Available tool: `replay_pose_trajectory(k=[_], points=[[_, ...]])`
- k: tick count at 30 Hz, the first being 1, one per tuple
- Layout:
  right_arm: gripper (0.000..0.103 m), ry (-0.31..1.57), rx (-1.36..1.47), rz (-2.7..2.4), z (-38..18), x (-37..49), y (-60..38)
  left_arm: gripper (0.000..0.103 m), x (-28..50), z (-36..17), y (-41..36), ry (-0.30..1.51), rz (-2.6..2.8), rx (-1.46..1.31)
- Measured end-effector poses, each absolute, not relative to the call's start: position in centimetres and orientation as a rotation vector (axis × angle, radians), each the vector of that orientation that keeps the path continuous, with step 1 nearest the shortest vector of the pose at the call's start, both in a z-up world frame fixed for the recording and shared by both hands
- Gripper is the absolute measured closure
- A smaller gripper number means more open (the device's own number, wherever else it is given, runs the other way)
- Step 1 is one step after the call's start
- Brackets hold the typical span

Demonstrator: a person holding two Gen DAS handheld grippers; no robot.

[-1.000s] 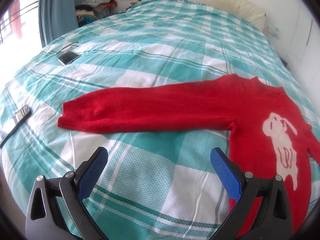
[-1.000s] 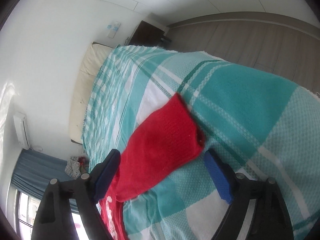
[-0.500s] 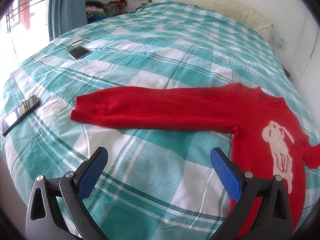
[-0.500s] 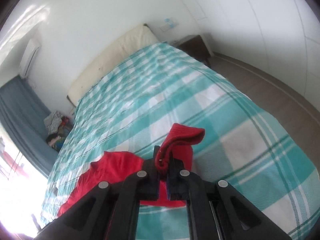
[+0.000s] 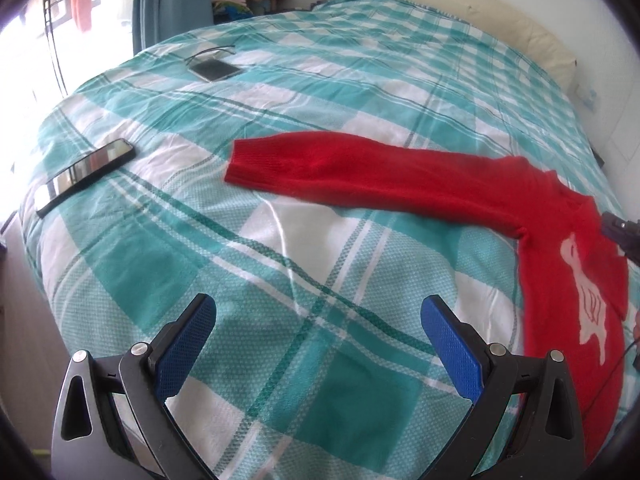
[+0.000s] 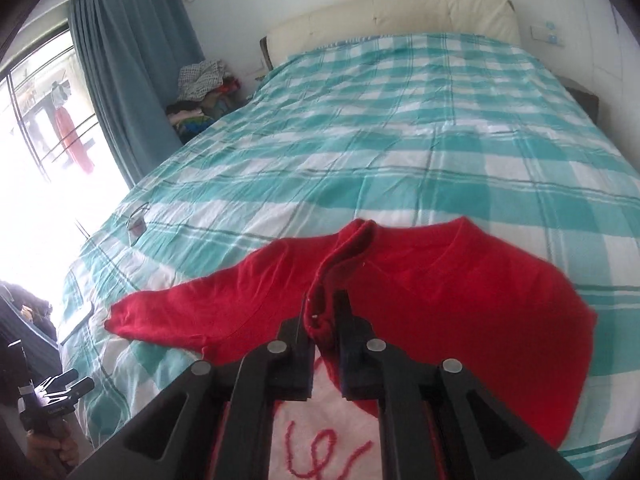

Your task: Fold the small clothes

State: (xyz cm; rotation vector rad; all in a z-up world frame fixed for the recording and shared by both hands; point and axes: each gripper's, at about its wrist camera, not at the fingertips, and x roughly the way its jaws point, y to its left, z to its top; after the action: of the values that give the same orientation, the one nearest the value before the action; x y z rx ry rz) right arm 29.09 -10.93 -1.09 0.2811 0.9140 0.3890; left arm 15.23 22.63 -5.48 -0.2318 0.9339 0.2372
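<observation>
A small red sweater [image 5: 560,280] with a white dog motif lies on the bed. Its left sleeve [image 5: 360,168] stretches out flat to the left, with the cuff [image 5: 240,164] at its end. My left gripper [image 5: 316,344] is open and empty, above bare bedspread short of that sleeve. My right gripper [image 6: 323,322] is shut on the cuff of the other sleeve [image 6: 344,256] and holds it over the sweater's chest [image 6: 460,300], above the white motif [image 6: 320,432]. The right gripper's tip also shows in the left wrist view [image 5: 620,232].
The bed has a teal and white checked cover [image 5: 320,80]. A phone [image 5: 84,168] lies near its left edge and another device with a cable [image 5: 212,68] lies farther back. A pile of clothes [image 6: 200,92] sits beside a blue curtain [image 6: 132,60].
My right gripper closed on the right sleeve's cuff, lifted it and carried it left over the sweater's body. My left gripper drew back and left; the left sleeve stayed flat.
</observation>
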Motion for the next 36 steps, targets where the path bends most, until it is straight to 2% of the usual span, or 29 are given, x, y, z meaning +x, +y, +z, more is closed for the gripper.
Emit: replay_pose_trajectory(k=[1,4,8,11,13,14,15,16,17,20,22,23,27,31,32,33,34,35,36], points=[[0.062,0.974,0.355,0.464,-2.9,29.3,-10.0,0.001,15.2,-5.8,22.9,0.943,0.245,-0.235],[0.061,1.086,0.521,0.608,-6.1,28.1,-8.7,0.001,15.0,-6.3,23.2,0.963,0.26,-0.235],[0.06,0.984,0.52,0.535,-4.0,24.2,-13.4,0.001,15.1,-6.4,23.1,0.958,0.249,-0.238],[0.049,0.921,0.519,0.35,-3.1,22.7,-19.9,0.001,16.2,-6.5,22.6,0.963,0.226,-0.256],[0.035,0.961,0.549,0.253,-4.8,22.9,-23.6,0.001,17.1,-6.5,22.4,0.969,0.209,-0.288],[0.032,1.03,0.556,0.22,-6.6,23.4,-25.0,0.001,17.6,-6.5,22.5,0.967,0.199,-0.307],[0.035,1.109,0.555,0.178,-8.5,23.7,-26.2,0.001,18.1,-6.4,22.7,0.967,0.195,-0.321],[0.058,1.116,0.571,0.159,-9.3,23.1,-27.1,0.001,18.6,-6.1,23.2,0.964,0.198,-0.334],[0.061,1.078,0.594,0.153,-8.7,22.1,-27.9,0.001,19.0,-5.8,23.9,0.955,0.203,-0.349],[0.058,0.98,0.607,0.184,-5.3,18.6,-28.3,0.001,20.5,-5.3,27.3,0.918,0.216,-0.444],[0.042,0.915,0.578,0.202,-3.1,16.0,-27.7,0.001,21.8,-6.0,30.1,0.906,0.243,-0.528],[0.04,0.893,0.564,0.21,-2.3,14.8,-27.5,0.001,22.5,-6.7,31.6,0.908,0.255,-0.579],[0.039,0.899,0.512,0.225,-1.0,12.1,-26.3,0.002,24.5,-9.4,35.6,0.904,0.294,-0.743],[0.039,0.917,0.487,0.196,-1.4,10.7,-26.5,0.002,26.5,-9.8,35.4,0.885,0.272,-0.702],[0.039,0.923,0.494,0.193,-1.7,10.7,-26.5,0.007,27.0,-9.8,35.1,0.886,0.261,-0.693],[0.039,0.927,0.503,0.19,-1.9,10.8,-26.5,0.022,27.4,-9.9,34.9,0.889,0.251,-0.681],[0.039,0.93,0.509,0.186,-2.0,10.7,-26.6,0.045,27.9,-10.1,34.6,0.908,0.245,-0.663],[0.039,0.929,0.51,0.186,-2.0,10.8,-26.6,0.058,28.3,-10.2,34.3,0.936,0.261,-0.631],[0.039,0.922,0.509,0.187,-1.9,10.8,-26.6,0.085,28.5,-10.3,34.2,0.954,0.267,-0.613]])
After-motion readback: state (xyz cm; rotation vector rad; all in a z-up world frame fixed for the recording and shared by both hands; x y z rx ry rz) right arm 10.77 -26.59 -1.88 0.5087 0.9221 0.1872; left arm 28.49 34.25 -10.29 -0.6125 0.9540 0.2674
